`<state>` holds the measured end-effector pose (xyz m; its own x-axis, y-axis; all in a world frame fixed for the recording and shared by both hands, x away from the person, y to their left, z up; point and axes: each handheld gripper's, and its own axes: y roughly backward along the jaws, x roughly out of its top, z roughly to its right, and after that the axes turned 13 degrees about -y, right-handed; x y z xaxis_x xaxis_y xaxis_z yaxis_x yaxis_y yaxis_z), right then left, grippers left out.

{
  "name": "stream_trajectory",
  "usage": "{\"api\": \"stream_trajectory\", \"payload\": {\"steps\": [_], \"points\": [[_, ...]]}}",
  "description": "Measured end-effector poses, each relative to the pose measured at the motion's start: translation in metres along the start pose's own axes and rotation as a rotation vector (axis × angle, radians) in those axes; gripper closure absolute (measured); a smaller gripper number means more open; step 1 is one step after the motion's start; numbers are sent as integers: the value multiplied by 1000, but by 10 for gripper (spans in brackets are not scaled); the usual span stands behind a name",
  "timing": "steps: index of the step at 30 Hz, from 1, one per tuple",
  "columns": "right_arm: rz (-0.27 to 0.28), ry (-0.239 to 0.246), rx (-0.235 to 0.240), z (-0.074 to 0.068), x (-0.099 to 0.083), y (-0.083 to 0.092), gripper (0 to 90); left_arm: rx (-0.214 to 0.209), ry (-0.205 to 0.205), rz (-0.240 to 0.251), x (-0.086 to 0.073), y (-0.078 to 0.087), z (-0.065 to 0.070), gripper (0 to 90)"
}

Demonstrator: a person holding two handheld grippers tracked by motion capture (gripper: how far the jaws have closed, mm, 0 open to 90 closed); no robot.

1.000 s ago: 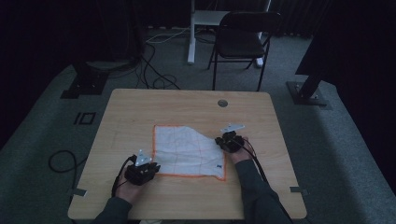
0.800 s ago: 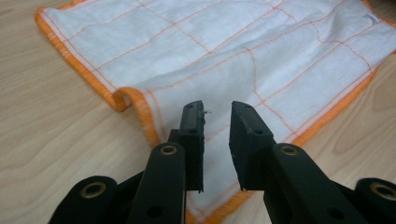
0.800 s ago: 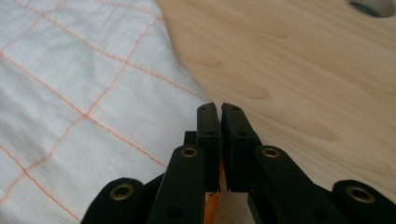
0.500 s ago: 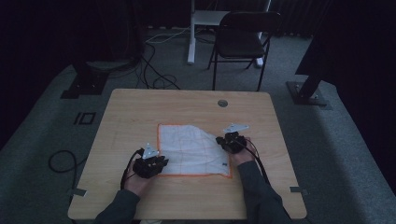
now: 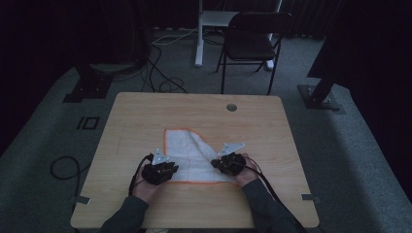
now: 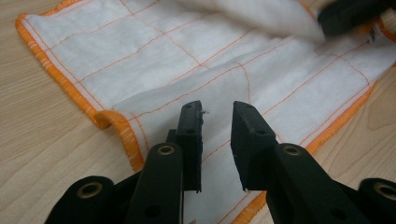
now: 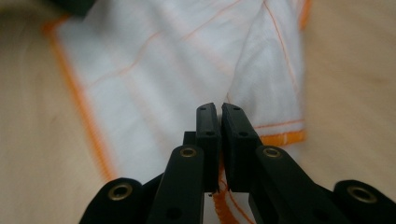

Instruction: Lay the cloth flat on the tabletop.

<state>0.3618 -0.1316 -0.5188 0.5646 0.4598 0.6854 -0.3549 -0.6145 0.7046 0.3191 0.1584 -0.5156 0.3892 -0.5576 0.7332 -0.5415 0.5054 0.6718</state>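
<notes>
Cloth (image 5: 187, 158) is thin, limp, light — my right gripper (image 7: 218, 112) pinches its hemmed edge; left gripper (image 6: 217, 112) hovers narrowly open — grab hem.

Soft woven cloth (image 6: 196, 60) on matt wooden table (image 5: 145, 116).

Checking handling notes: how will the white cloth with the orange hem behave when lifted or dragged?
The white cloth with the orange hem is probably floppy: its side drapes from the shut right gripper. Likely light. It may bunch when pushed, since its hem curls by the left gripper.
</notes>
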Motion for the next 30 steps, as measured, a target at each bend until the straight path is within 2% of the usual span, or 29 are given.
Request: {"api": "stream_trajectory", "payload": {"steps": [1,2,3,6,8,12,13,16,20,22,24,30], "points": [[-17,23,8,-4,-1,-2,857,-1,0,0,0,-1,0,743],[-30,40,27,-7,-2,-3,796,-2,0,0,0,-1,0,742],[-20,42,35,-7,-2,-3,751,-1,0,0,0,-1,1,741],[64,-4,34,0,4,4,722,0,-3,-3,0,-1,1,741],[108,-44,3,8,8,9,724,1,0,-2,0,-1,0,741],[129,-117,-88,26,12,10,742,2,0,1,0,-1,0,737],[127,-122,-109,28,12,8,744,1,1,1,0,-1,0,736],[124,-142,-131,34,13,1,744,1,1,-2,0,-2,1,736],[116,-180,-121,36,15,-11,689,-2,1,-4,-1,-4,1,736],[87,-205,-111,37,15,-19,621,-2,1,-3,-1,-3,1,736],[60,-210,-113,36,14,-25,587,1,1,-3,-1,-3,1,736],[25,-256,-95,39,15,-29,528,-2,1,-4,-1,-4,2,736]]}}
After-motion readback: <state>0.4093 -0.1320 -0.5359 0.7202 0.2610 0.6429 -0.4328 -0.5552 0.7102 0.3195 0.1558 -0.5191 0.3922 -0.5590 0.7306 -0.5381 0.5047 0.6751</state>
